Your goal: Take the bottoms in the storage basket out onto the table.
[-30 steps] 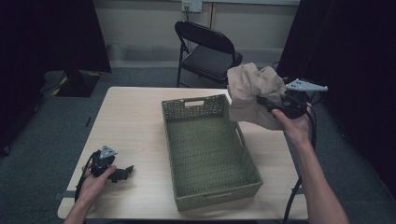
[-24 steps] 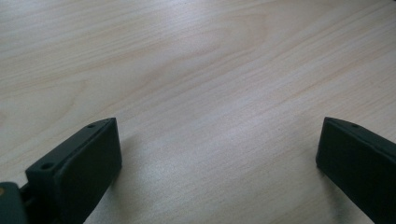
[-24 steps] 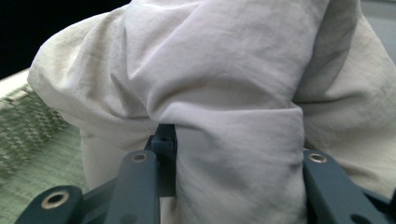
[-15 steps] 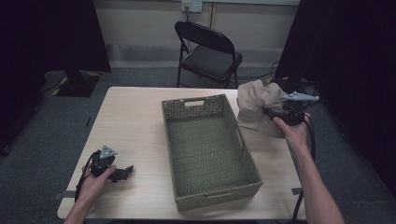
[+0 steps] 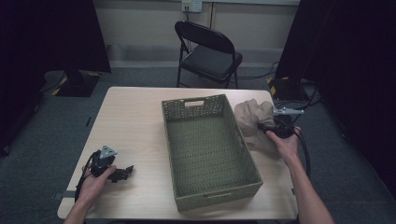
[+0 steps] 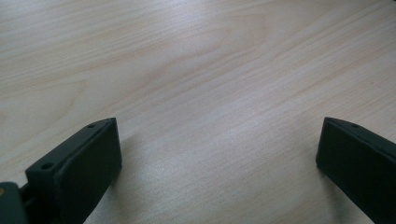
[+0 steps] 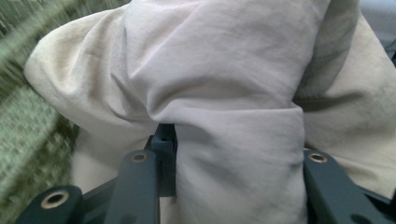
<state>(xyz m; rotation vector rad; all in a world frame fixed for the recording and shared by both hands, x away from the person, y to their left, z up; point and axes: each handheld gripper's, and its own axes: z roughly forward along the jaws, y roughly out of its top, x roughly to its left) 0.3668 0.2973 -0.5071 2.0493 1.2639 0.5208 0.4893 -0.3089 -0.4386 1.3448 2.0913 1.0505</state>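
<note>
A beige cloth (image 5: 252, 122) lies bunched on the table just right of the green woven basket (image 5: 210, 175). My right gripper (image 5: 262, 127) is shut on a thick fold of this cloth (image 7: 224, 70), and the fabric bulges out between and over the jaws of that gripper (image 7: 236, 161). The basket's weave (image 7: 23, 121) shows blurred at the left of the right gripper view. Near the table's front left corner my left gripper (image 5: 122, 171) rests low in the person's hand. Its jaws stand wide apart, and under the gripper (image 6: 217, 154) there is bare wood with nothing between them.
The light wooden table (image 5: 130, 116) carries the basket in its middle; nothing lies inside it. A black folding chair (image 5: 210, 51) stands behind the far edge. Dark curtains hang at both sides, and grey carpet surrounds the table.
My right gripper has come down with the cloth, from above the basket's far right corner to the tabletop beside the basket's right wall. The left gripper has stayed put.
</note>
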